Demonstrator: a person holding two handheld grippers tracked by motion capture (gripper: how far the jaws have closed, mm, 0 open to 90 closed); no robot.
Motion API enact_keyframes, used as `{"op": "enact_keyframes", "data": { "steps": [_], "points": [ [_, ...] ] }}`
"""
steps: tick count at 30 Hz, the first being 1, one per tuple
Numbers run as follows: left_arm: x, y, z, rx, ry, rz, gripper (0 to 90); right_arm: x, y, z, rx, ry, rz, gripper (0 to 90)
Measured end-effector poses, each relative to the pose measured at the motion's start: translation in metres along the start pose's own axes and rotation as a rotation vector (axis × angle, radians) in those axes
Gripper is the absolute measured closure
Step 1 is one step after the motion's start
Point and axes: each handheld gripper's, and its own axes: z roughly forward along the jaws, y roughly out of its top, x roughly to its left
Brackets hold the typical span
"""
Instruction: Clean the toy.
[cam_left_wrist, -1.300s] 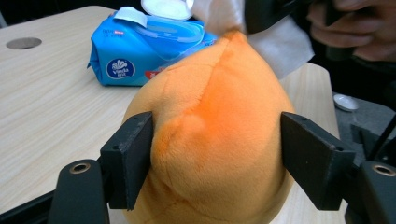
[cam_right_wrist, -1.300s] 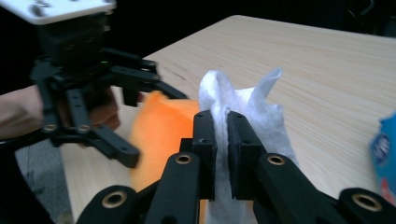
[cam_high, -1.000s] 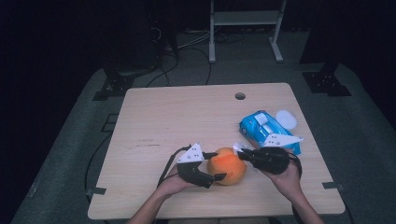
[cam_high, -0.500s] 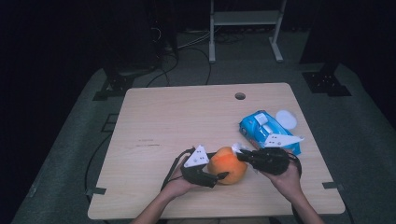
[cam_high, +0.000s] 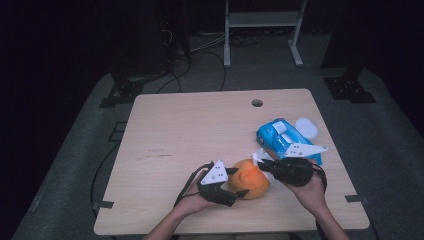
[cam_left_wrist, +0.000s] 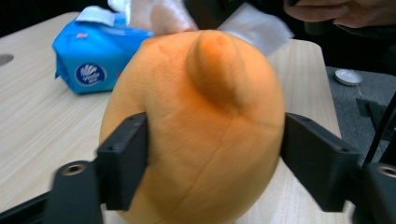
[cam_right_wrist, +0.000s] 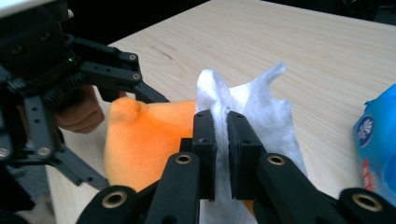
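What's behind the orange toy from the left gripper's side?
Behind the orange toy lie the blue wipes pack and a white wipe; the toy hides the wipe's lower part.

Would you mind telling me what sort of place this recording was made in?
Probably a lab or recording studio rather than a home: a bare wooden table stands on grey flooring amid dark surroundings, with cables trailing over the floor and a metal stand behind.

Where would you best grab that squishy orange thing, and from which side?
Across its broad middle, coming in level from its left side, as the left gripper does now: the orange toy is rounded and widest there, and its soft flanks yield to the pads, while the nub on top offers little.
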Motion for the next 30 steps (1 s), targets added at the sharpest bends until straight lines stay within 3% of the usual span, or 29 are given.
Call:
{"op": "enact_keyframes", "data": {
  "steps": [4,6,8,10,12,15,18,20,24,27,30],
  "points": [
    [0.001,-0.001,0.002,0.005,0.029,-0.022,27.5,0.009,0.001,0.005,0.008,0.030,-0.009,82.6],
    [0.002,-0.001,0.001,-0.001,0.060,-0.020,16.3,0.015,0.003,0.008,0.013,0.045,-0.030,82.7],
    [0.002,-0.004,0.003,-0.008,0.057,-0.019,11.0,0.018,0.004,0.009,0.014,0.057,-0.038,82.6],
    [-0.001,-0.005,0.004,-0.005,0.044,0.002,14.5,0.020,0.004,0.009,0.017,0.069,-0.029,82.6],
    [-0.003,-0.005,0.004,0.001,0.041,0.034,24.1,0.023,0.006,0.008,0.008,0.129,-0.013,82.7],
    [-0.006,-0.006,0.005,0.010,0.036,0.043,29.8,0.035,0.009,0.012,0.013,0.181,-0.042,82.6],
    [-0.005,-0.007,0.002,0.016,0.030,0.028,34.9,0.041,0.012,0.017,0.026,0.145,-0.087,82.4],
    [-0.005,-0.008,0.002,0.014,0.028,0.029,36.2,0.034,0.012,0.015,0.021,0.087,-0.094,82.4],
    [-0.005,-0.008,0.003,0.008,0.029,0.035,36.0,0.010,0.007,0.006,0.031,-0.009,-0.056,82.5],
    [-0.003,-0.009,0.003,0.002,0.023,0.032,35.3,-0.003,0.001,-0.003,0.036,-0.008,-0.009,82.8],
    [-0.003,-0.009,0.004,0.000,0.024,0.031,34.1,0.001,0.001,-0.004,0.043,0.022,-0.009,83.2]
  ]
}}
